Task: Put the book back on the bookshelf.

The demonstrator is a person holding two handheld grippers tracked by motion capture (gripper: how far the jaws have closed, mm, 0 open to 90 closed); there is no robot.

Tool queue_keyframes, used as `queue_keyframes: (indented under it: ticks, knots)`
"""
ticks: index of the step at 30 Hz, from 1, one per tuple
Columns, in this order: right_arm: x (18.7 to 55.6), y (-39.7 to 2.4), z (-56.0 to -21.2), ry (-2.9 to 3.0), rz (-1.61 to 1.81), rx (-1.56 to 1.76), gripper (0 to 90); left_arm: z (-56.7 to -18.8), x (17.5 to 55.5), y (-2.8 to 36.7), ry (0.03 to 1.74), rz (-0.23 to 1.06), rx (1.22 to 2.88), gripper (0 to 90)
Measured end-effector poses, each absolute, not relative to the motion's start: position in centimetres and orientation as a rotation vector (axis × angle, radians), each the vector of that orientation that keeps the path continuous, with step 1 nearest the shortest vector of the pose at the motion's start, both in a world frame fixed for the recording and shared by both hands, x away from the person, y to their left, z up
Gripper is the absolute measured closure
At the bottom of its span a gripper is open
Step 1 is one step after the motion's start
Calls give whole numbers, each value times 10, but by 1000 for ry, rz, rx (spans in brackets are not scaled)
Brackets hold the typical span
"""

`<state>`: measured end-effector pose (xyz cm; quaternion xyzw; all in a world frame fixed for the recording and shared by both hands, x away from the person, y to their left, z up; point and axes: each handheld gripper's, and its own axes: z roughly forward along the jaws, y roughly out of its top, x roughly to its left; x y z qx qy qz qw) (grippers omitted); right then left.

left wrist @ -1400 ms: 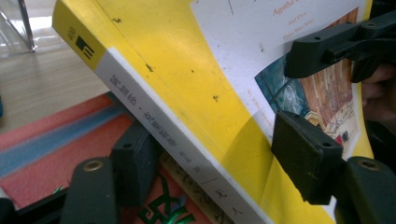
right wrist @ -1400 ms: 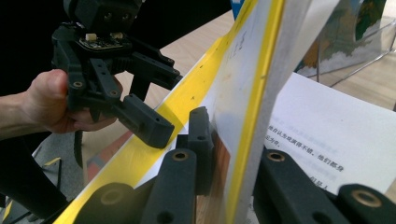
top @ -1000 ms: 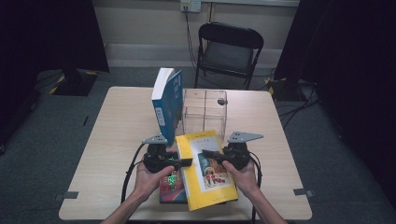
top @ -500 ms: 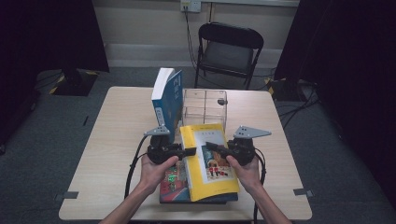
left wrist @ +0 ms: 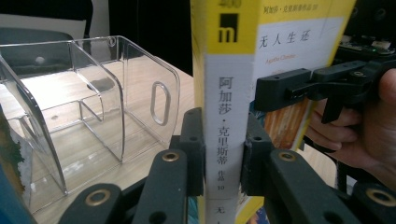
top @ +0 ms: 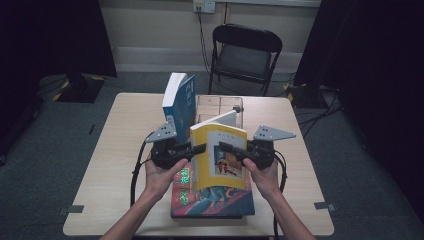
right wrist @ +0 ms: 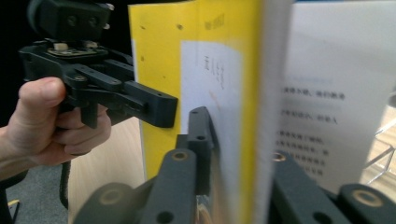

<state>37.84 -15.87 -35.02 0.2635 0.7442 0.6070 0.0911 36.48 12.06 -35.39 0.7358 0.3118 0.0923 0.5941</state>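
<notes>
A yellow paperback [top: 220,155] stands upright in the air over a colourful book [top: 215,200] lying flat on the table. My left gripper [top: 200,148] is shut on its spine; its jaws have just been closing, and in the left gripper view the pads [left wrist: 194,149] press both sides of the yellow book's spine [left wrist: 229,93]. My right gripper [top: 223,146] is shut on the opposite, page edge. In the right gripper view its jaws [right wrist: 233,140] clamp the yellow cover [right wrist: 159,70] and pages, with the left gripper [right wrist: 154,105] across from it.
A blue book [top: 179,102] stands upright behind the grippers, beside a clear plastic organiser [top: 220,107] with dividers [left wrist: 93,93]. The wooden table [top: 115,145] has bare room left and right. A black folding chair [top: 245,50] stands beyond the far edge.
Both hands have risen. The yellow book has come up from lying on the colourful book to standing upright between the two grippers.
</notes>
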Motion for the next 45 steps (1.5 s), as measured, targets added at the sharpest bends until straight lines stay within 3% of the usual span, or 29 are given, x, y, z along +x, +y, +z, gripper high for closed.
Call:
queue_keyframes:
  ticks: [5, 20, 28, 40, 45]
  knots:
    - [371, -164, -355, 2182, 1759, 821, 607, -352, 353, 120, 687, 246, 1734, 756]
    - [384, -193, -381, 2216, 1716, 908, 330, -350, 341, 117, 640, 278, 1754, 754]
    - [390, -186, -387, 2254, 1767, 855, 305, -350, 338, 116, 617, 283, 1765, 747]
    - [381, -187, -382, 2274, 1742, 807, 399, -350, 344, 103, 625, 291, 1765, 728]
    - [379, -185, -381, 2274, 1735, 811, 369, -352, 348, 104, 641, 298, 1752, 738]
